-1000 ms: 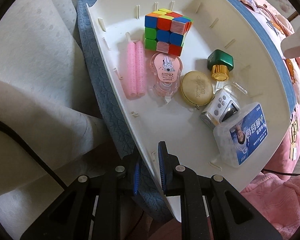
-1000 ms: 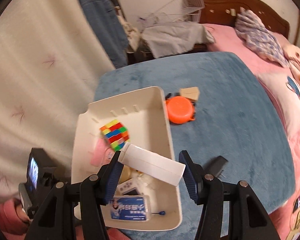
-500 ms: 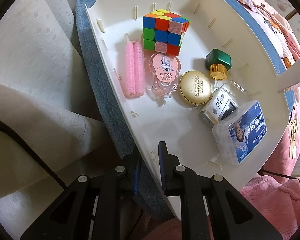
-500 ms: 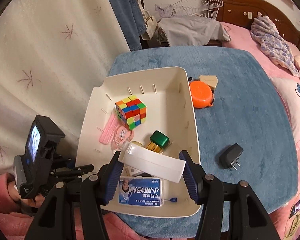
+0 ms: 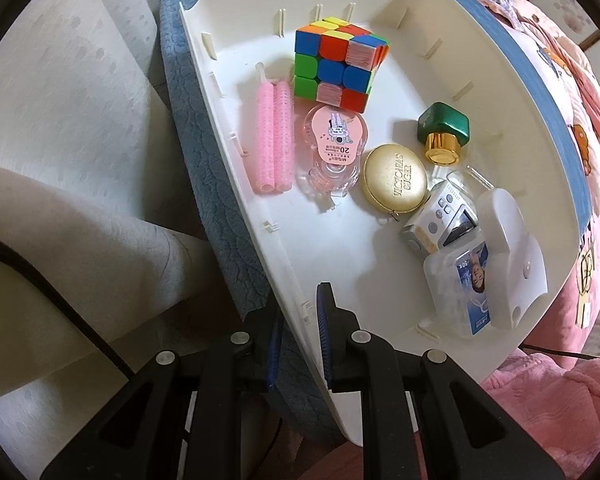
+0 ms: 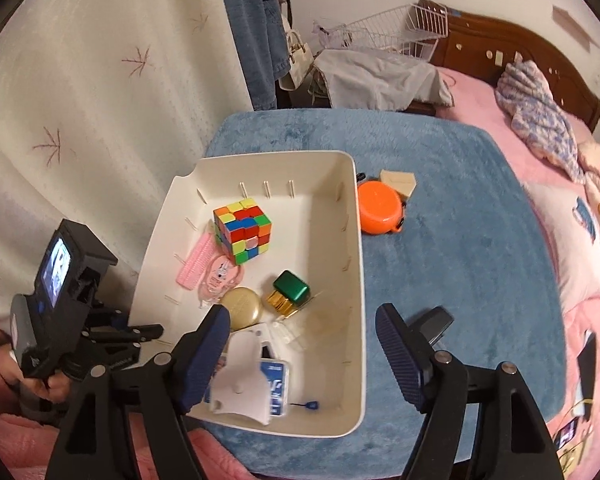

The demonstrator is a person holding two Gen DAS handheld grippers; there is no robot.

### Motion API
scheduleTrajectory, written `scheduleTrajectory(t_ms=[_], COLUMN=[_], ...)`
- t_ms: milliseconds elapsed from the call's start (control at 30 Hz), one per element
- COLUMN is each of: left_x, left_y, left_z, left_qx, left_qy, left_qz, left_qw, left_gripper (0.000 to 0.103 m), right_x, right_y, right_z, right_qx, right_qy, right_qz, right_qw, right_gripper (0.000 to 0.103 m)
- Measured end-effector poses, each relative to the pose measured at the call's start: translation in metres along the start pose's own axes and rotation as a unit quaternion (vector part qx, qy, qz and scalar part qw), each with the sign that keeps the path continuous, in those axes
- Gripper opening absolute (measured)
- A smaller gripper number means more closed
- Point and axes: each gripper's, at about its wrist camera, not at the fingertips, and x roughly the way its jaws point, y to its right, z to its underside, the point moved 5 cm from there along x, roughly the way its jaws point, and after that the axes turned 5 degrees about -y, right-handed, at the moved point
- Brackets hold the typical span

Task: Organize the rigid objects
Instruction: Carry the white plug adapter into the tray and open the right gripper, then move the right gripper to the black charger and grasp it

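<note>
The left gripper (image 5: 298, 342) has its fingers (image 5: 325, 336) closed on the near side wall of the white bin (image 5: 260, 216), one finger inside and one outside. Ahead of the fingers, inside the bin, lie pink hair rollers (image 5: 274, 136), a Rubik's cube (image 5: 338, 62), a gold round case (image 5: 394, 178) and a green-capped bottle (image 5: 443, 132). To the fingers' right, a white box (image 5: 510, 256) rests on a clear blue-labelled box (image 5: 466, 292).

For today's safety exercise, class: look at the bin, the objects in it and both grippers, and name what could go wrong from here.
1. The white box lies loosely across the floss case and small camera; it may slide if the bin is jolted.
2. The left gripper pinches only the bin wall; pulling could tip it.
3. The black charger sits right by the open right gripper finger and could get knocked.
</note>
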Motion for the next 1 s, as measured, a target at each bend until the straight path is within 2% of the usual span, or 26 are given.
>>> scheduleTrajectory(t_ms=[100, 367, 567, 733, 1000], left_x=[0.0, 0.001, 0.003, 0.003, 0.004], left_y=[-0.001, -0.004, -0.001, 0.0, 0.003], left_z=[0.0, 0.0, -0.001, -0.003, -0.004], left_qx=[-0.014, -0.055, -0.076, -0.1, -0.129], left_qy=[0.001, 0.004, 0.002, 0.0, 0.002], left_qz=[0.0, 0.002, -0.016, -0.025, -0.04], left_qw=[0.9999, 0.9985, 0.997, 0.9947, 0.9908], left_gripper=[0.015, 0.015, 0.015, 0.015, 0.016], right_x=[-0.001, 0.008, 0.022, 0.045, 0.088], right_y=[0.006, 0.037, 0.066, 0.093, 0.128], right_z=[-0.002, -0.004, -0.005, -0.002, 0.009], right_qx=[-0.019, -0.059, -0.086, -0.108, -0.137], right_qy=[0.001, -0.015, -0.039, -0.071, -0.145], right_qz=[0.013, 0.021, 0.021, 0.015, 0.001], right_qw=[1.0, 0.998, 0.995, 0.991, 0.98], right_gripper=[0.081, 0.081, 0.081, 0.081, 0.081])
